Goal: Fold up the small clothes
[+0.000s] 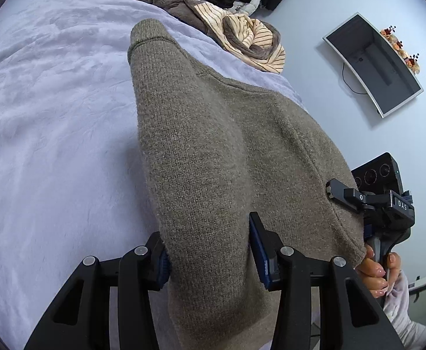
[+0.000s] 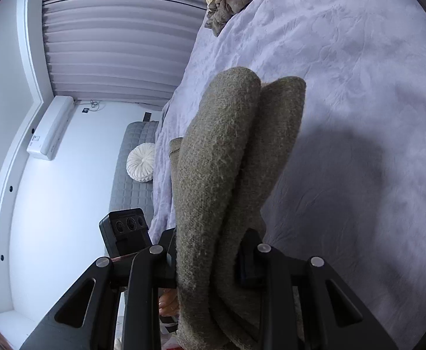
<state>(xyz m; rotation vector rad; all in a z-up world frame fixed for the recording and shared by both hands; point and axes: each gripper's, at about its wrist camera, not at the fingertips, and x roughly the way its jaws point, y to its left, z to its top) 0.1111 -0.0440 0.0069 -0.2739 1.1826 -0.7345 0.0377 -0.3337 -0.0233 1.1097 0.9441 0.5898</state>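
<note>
Holding grey-brown sweater (image 1: 213, 151) up above lavender bed (image 1: 52, 116) w/ both claws. Left gripper (image 1: 210, 250) clamping bunched knit between blue pads (image 1: 258, 250), fabric spilling fwd and down past jaws. Right gripper (image 2: 210, 259) pinching folded layers, two thick rolls (image 2: 242, 145) sticking out ahead. Hanging off the cover, not lying flat. Sharing far end of bed w/ striped clothes pile (image 1: 242, 38). Showing right hand (image 1: 376, 271) gripping handle at sweater's lower edge. Hanging monitor (image 1: 373, 64) on wall beyond.
</note>
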